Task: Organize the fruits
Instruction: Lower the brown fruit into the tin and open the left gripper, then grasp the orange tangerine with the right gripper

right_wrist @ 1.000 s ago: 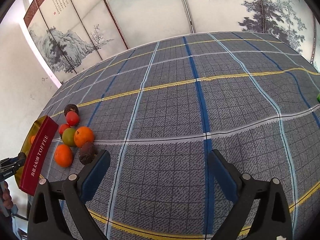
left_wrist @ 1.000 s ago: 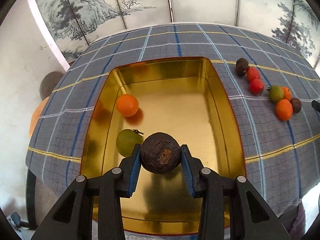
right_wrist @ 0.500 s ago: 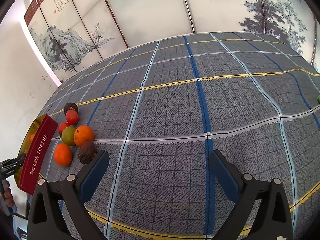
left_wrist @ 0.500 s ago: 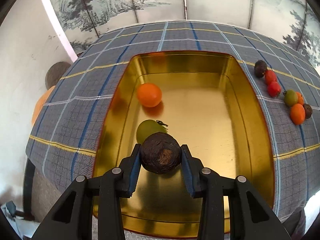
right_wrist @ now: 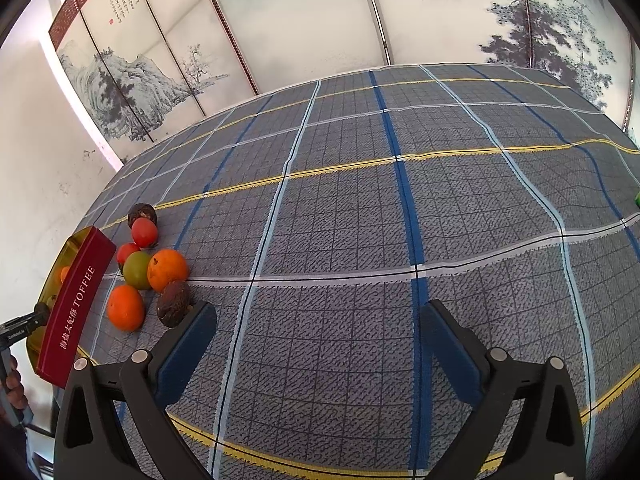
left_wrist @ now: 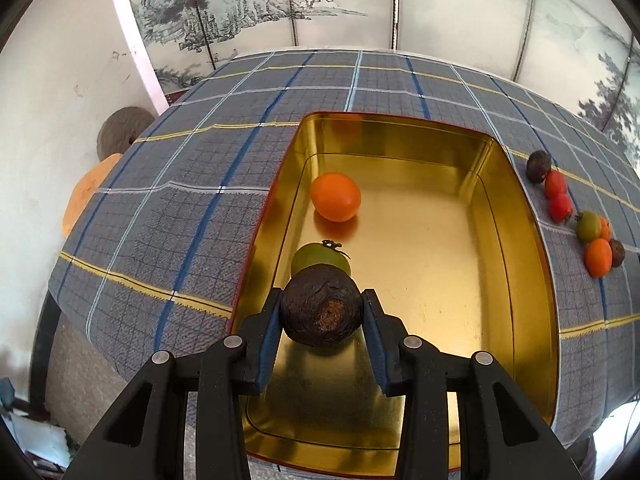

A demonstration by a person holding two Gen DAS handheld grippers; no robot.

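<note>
Plaid-clothed surface (left_wrist: 168,216) is sliding right as the left hand-held gripper (left_wrist: 322,312), clamping a wrinkled dark-brown passion fruit (left_wrist: 320,304), is nearing the gold tin's (left_wrist: 516,264) left wall; right hand-held gripper (right_wrist: 316,340) is gaping, holding nothing.

Each claw is matte black plastic. The left claw (left_wrist: 322,310) has two angular fingers lined inside with blue pads (left_wrist: 269,344), with round silver screws (left_wrist: 233,342) at the joints. The right claw (right_wrist: 318,346) matches it: black fingers, blue pads (right_wrist: 182,350), silver screws (right_wrist: 498,354). At the right view's left edge, bare fingers of a hand (right_wrist: 14,386) wrap a grey handle.
</note>
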